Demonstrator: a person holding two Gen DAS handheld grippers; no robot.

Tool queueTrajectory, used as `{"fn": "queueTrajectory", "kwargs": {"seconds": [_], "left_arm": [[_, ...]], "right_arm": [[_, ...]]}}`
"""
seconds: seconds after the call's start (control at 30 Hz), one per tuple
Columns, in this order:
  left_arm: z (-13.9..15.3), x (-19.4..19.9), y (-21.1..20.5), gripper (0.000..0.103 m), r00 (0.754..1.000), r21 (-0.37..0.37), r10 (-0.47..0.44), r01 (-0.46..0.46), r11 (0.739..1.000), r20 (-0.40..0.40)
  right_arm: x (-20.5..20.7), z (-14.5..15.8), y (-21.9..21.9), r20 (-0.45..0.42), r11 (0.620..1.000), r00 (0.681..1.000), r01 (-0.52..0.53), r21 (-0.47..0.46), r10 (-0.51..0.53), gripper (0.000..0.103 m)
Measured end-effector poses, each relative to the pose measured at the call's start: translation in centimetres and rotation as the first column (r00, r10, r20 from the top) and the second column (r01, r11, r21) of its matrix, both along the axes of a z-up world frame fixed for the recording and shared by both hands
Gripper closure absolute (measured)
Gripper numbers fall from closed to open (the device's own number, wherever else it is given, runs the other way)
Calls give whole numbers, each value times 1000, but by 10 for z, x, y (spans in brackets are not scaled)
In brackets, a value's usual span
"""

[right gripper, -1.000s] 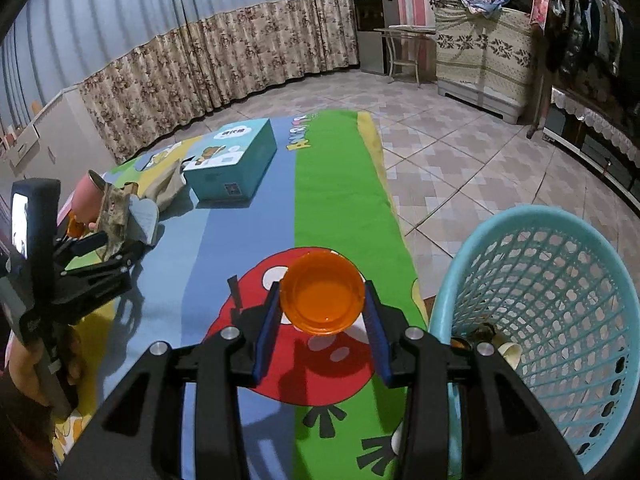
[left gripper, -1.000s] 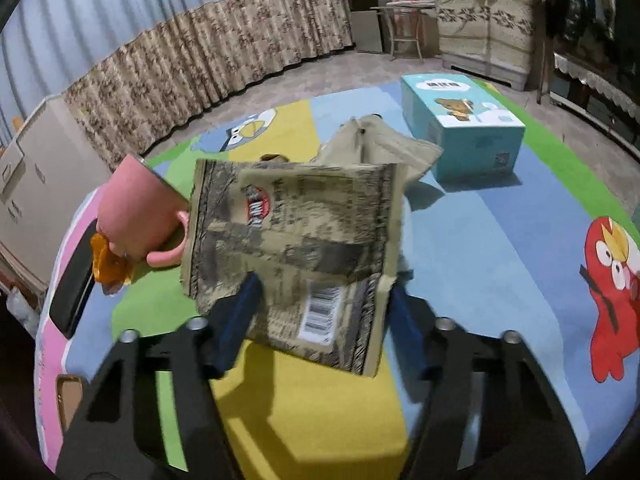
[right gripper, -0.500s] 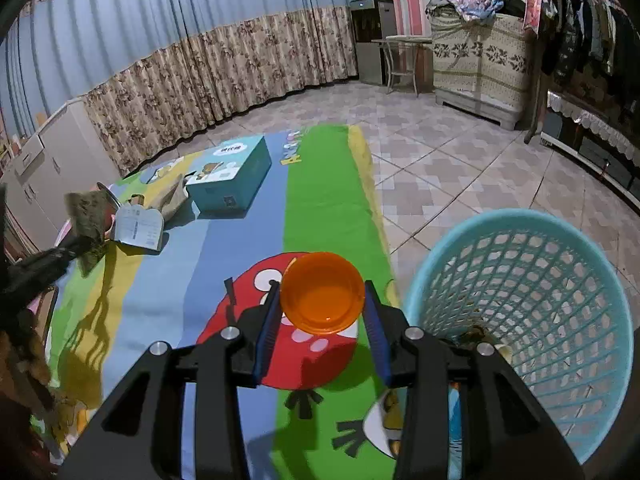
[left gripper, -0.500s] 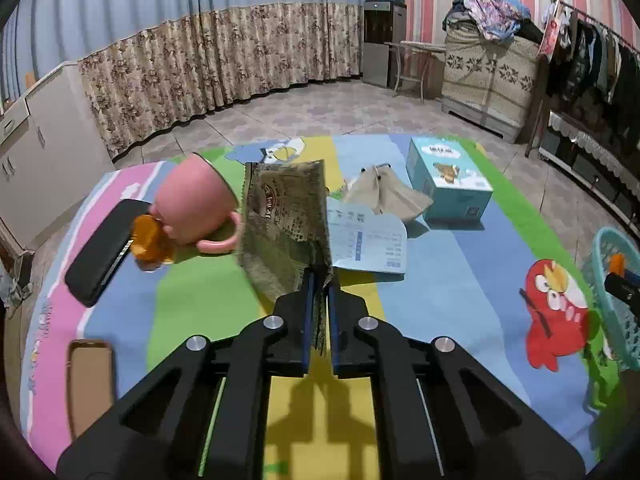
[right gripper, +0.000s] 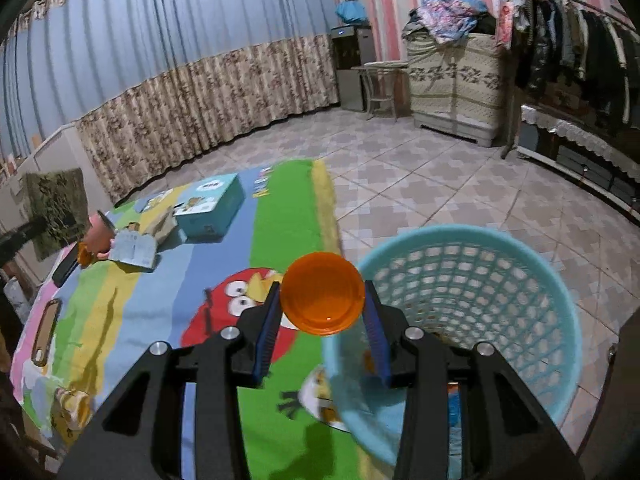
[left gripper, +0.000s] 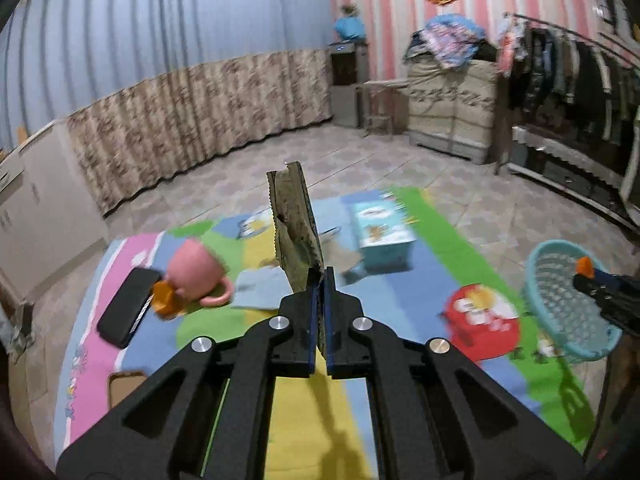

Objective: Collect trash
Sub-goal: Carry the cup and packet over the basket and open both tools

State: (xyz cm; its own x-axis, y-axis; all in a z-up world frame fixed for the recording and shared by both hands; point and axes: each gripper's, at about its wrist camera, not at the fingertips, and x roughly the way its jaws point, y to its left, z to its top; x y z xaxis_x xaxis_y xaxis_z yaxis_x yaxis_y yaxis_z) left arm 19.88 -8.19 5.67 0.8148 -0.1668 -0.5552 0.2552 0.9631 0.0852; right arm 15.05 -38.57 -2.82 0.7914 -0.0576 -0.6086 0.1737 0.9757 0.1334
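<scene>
From my left wrist view the far half of the mat [left gripper: 448, 248] is smeared by motion, so I can't read the print on the teal box [left gripper: 382, 226] or make out the orange thing [left gripper: 164, 298] tucked under the pink mug [left gripper: 196, 270], and the packet's [left gripper: 294, 232] lower edge vanishes between my fingers [left gripper: 326, 312]. On the right, the basket [left gripper: 560, 300] is partly covered by my other gripper [left gripper: 588, 270], which the picture's edge cuts off. In the right wrist view the basket's near rim [right gripper: 360, 412] blurs behind the fingers [right gripper: 376, 336], the scraps at its bottom [right gripper: 440, 336] are too small to name, and the phone-like thing [right gripper: 44, 332] at far left is too distorted to tell.
</scene>
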Motion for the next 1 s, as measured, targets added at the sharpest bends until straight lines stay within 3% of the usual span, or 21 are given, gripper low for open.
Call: {"fn": "queueTrajectory", "kwargs": {"seconds": [0.2,0.5,0.8,1.0], "left_arm": [[-2,-16,-57,102,992,-38,-123,124,992,14],[-16,-28,-138,102,956,-113,-292,290,950,-3],[-38,-30,-204,102,911,-131,-411,403,906,-39],[-56,-43,-236,102,864,-113,-499,490,864,-65]], "right_arm": [[-25,4,-44,5,993,993,117,-26,-116,63],[-32,-3,-92,-12,976,976,217,-1,-217,63],[-34,-17,-121,-42,960,959,280,3,-279,63],[-35,-23,-138,-51,950,949,312,30,-310,63]]}}
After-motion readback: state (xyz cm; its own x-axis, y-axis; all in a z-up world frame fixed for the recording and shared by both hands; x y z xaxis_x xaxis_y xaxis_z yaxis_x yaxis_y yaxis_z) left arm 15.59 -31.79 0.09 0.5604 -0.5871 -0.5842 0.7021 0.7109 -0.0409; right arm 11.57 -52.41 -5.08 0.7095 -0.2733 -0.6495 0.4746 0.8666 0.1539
